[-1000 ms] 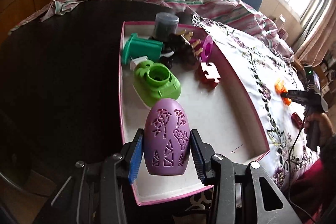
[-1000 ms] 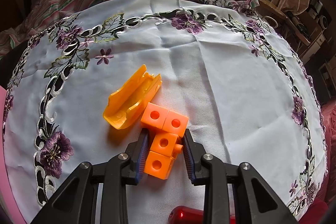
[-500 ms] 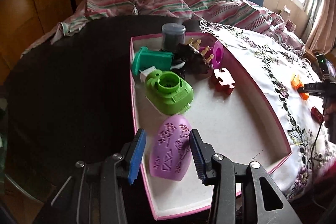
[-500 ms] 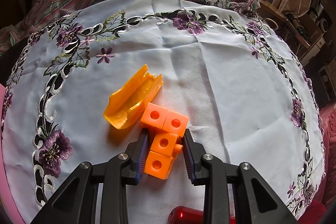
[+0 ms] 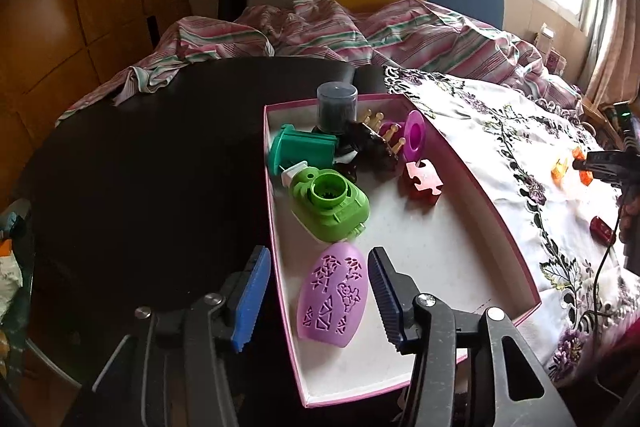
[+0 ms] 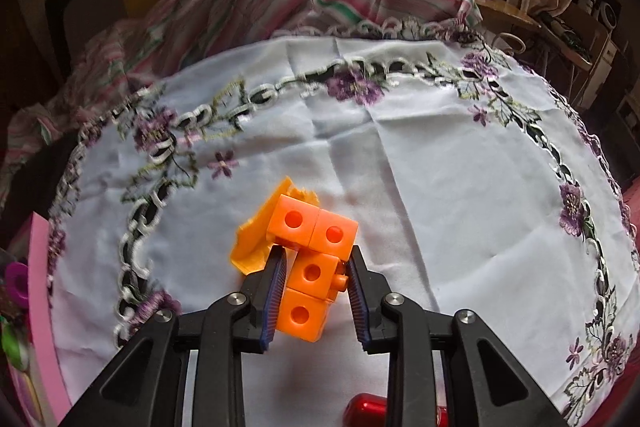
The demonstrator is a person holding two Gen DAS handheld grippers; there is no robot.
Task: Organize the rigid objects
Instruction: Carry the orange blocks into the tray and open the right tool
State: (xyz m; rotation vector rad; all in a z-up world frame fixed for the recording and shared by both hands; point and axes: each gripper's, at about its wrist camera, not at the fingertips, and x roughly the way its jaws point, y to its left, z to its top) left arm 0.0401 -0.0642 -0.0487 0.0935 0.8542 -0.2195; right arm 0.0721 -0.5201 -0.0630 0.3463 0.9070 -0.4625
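White embroidered cloth (image 6: 440,167) covers the right part of the dark desk (image 5: 140,187). On the desk sits a pink-rimmed tray (image 5: 496,211), its right side against the cloth. At the tray's far end are a dark cylinder (image 5: 337,107), a teal block (image 5: 304,151), a green sharpener-like piece (image 5: 332,207), a magenta ring (image 5: 416,135) and a red puzzle piece (image 5: 423,181). A purple egg shell (image 5: 334,295) lies on its side near the tray's left wall, close to the green piece. The left gripper (image 5: 316,303) hangs over it with fingers wide, touching nothing. The right gripper (image 6: 316,291) has its fingers closed on an orange cube cluster (image 6: 312,259), held clear above the cloth. Just behind it lies a yellow-orange clip (image 6: 256,243); a red capsule (image 6: 372,411) lies near the bottom edge.
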